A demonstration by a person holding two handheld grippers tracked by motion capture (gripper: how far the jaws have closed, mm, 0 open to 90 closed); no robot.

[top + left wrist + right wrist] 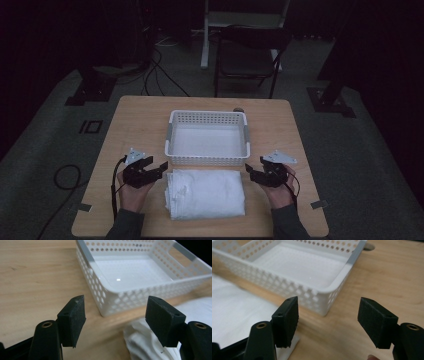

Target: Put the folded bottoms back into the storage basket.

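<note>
A folded white cloth [206, 194] lies on the wooden table [135, 115] near the front edge. Just behind it stands an empty white perforated basket [172, 131]. My left gripper [156, 168] hovers open at the cloth's left end, its jaws wide apart. In the left gripper view the cloth's corner [140, 340] sits under the right jaw and the basket [110, 296] is ahead. My right gripper [251, 171] is open at the cloth's right end. The right gripper view shows the cloth [234, 312] at left and the basket's corner [329, 292] ahead.
A dark chair [247, 60] and a white frame stand beyond the table's far edge. Cables [160, 75] run over the grey floor. Small tape marks [318, 204] sit near the table's front corners. Bare wood lies left and right of the basket.
</note>
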